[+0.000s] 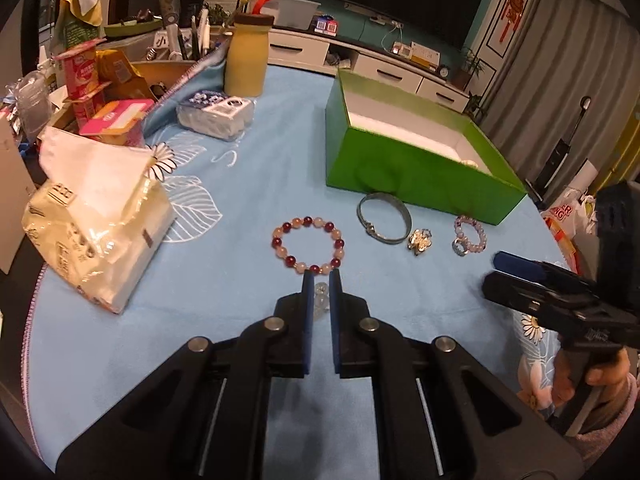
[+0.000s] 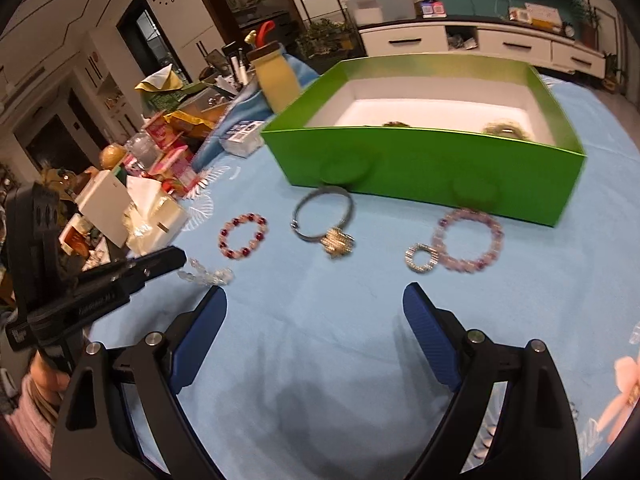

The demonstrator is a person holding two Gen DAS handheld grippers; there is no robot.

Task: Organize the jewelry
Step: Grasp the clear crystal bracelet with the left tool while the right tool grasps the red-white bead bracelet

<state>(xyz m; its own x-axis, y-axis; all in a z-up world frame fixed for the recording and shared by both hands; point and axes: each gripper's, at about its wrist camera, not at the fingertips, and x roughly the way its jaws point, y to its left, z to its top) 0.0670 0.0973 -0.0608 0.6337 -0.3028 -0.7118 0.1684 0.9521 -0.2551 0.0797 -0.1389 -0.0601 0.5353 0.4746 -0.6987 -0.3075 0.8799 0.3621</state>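
- We log the left hand-held gripper [image 1: 321, 280] clamped on a clear bead bracelet [image 2: 206, 274] near the red bead bracelet [image 1: 308, 245].
- Right hand-held gripper [image 2: 314, 300]: spread wide, empty.
- Green box [image 1: 404, 168]: far right on the surface [image 1: 240, 280].

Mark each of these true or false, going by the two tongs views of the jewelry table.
1. The left tongs are shut on a clear bead bracelet. True.
2. The right tongs grip the purple bead bracelet. False: they stand open and empty, and that bracelet lies on the blue cloth.
3. The green box has its lid on. False: it is open, with jewelry inside.
4. The red and pink bead bracelet lies on the cloth outside the box. True.
5. The metal bangle lies in the box. False: it lies in front of it.
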